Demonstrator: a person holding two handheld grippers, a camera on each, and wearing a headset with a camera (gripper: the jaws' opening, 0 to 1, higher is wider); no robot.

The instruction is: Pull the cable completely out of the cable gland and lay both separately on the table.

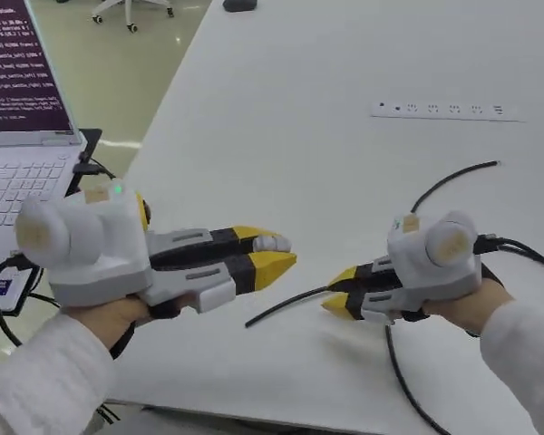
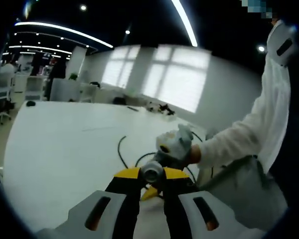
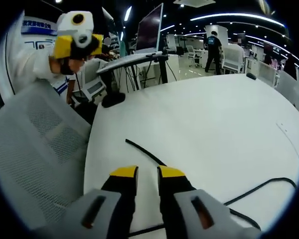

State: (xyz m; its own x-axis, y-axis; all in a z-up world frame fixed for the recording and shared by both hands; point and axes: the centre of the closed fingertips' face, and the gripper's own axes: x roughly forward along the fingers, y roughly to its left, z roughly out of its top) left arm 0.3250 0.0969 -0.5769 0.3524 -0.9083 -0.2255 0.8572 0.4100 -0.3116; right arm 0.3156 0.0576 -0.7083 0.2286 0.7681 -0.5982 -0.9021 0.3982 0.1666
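A small grey-white cable gland (image 1: 270, 243) sits between the yellow tips of my left gripper (image 1: 279, 251), held just above the white table. In the left gripper view the gland (image 2: 151, 172) shows end-on between the shut jaws of that gripper (image 2: 152, 181). The black cable (image 1: 286, 305) is free of the gland. Its loose end points left on the table, a short way below the gland. My right gripper (image 1: 337, 294) is shut on the cable a little back from that end. In the right gripper view the cable (image 3: 142, 149) runs out ahead from between the nearly closed jaws of the right gripper (image 3: 147, 175).
The rest of the cable (image 1: 453, 177) curves behind the right gripper and off the table's near edge. A power strip (image 1: 449, 111) lies farther back on the white table (image 1: 299, 109). An open laptop (image 1: 18, 136) stands at the left, past the table edge.
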